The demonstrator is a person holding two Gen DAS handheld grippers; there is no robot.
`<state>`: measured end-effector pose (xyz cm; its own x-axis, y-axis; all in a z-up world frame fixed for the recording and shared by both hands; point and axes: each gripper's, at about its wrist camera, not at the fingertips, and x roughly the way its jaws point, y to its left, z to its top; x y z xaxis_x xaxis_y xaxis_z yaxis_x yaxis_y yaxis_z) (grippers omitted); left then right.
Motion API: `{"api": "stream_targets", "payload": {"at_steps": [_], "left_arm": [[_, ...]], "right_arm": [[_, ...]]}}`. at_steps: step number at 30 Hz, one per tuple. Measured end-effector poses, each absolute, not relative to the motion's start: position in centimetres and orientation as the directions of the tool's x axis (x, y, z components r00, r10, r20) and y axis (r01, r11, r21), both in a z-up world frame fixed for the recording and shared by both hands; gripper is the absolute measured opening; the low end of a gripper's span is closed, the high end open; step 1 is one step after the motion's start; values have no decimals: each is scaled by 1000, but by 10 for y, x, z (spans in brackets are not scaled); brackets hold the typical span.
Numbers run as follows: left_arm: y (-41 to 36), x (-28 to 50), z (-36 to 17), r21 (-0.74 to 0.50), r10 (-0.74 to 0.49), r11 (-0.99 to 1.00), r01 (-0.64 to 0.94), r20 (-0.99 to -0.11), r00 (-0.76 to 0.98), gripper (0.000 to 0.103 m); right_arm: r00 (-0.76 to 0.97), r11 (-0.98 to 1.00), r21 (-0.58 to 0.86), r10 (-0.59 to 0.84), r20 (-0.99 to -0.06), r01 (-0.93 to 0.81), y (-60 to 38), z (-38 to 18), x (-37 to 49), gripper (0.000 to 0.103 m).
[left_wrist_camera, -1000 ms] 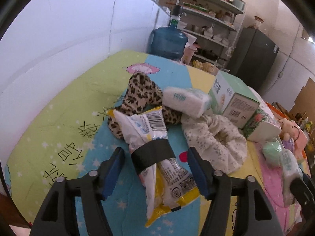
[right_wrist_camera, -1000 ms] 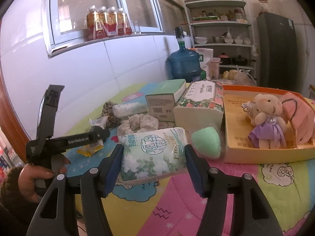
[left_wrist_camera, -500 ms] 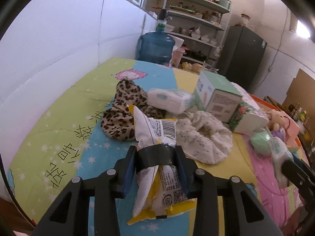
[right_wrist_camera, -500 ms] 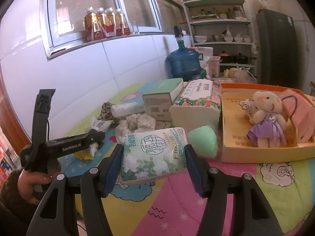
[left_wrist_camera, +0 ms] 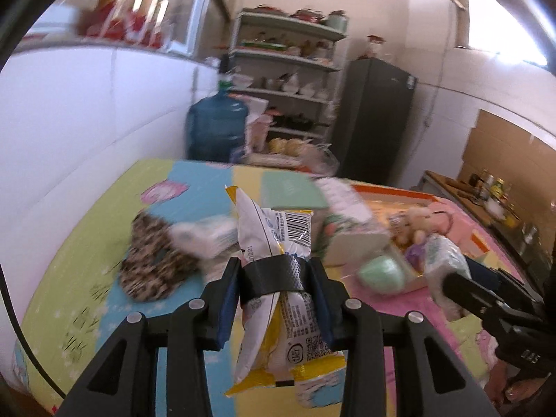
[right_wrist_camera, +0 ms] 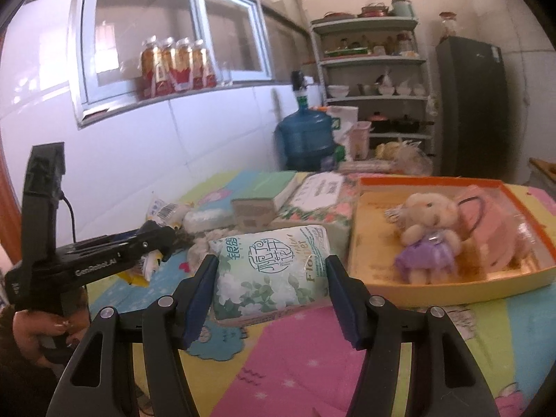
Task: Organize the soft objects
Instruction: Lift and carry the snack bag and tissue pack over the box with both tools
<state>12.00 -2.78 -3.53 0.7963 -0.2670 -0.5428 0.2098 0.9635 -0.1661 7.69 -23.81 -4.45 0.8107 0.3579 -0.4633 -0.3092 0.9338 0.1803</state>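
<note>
we had the left gripper (left_wrist_camera: 274, 274) pinched on the snack packet (left_wrist_camera: 278, 271), its pads pressing the black band around the packet's middle. a second earlier those jaws stood wide with the packet lying flat between them on the mat; they had since closed on it, and the packet now hung in the grip above the mat (left_wrist_camera: 69, 243), its yellow end dangling below the fingers. the view was blurred, so we could not tell how far it cleared the surface. left of the orange tray (right_wrist_camera: 434, 292), the leopard cloth (left_wrist_camera: 153, 260) and a small tissue pack (left_wrist_camera: 205, 236) remained on the mat, behind the lifted packet.

closer to the tray, the right gripper (right_wrist_camera: 271, 278) was clamped on the flowered tissue pack (right_wrist_camera: 271, 274), pads against both its sides, unchanged from a second before. that pack sat just left of the tray. a green sponge (left_wrist_camera: 382, 274) lay at the tray's near wall.

inside the tray were the teddy bear (right_wrist_camera: 427, 239) and a pink item (right_wrist_camera: 493, 229).

we judged that both soft things were now in hand and the carry toward the tray could follow.
</note>
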Motion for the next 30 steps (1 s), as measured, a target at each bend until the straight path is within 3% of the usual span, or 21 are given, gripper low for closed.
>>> {"api": "stream_targets", "payload": {"at_steps": [14, 30], "left_arm": [[-127, 137, -7, -157, -422, 903, 400, -495, 759, 39], [-214, 172, -4, -164, -498, 857, 488, -501, 707, 39]], "right_arm": [[892, 979, 124, 197, -408, -160, -315, -21, 68, 63], [919, 994, 105, 71, -389, -33, -395, -14, 79, 63]]}}
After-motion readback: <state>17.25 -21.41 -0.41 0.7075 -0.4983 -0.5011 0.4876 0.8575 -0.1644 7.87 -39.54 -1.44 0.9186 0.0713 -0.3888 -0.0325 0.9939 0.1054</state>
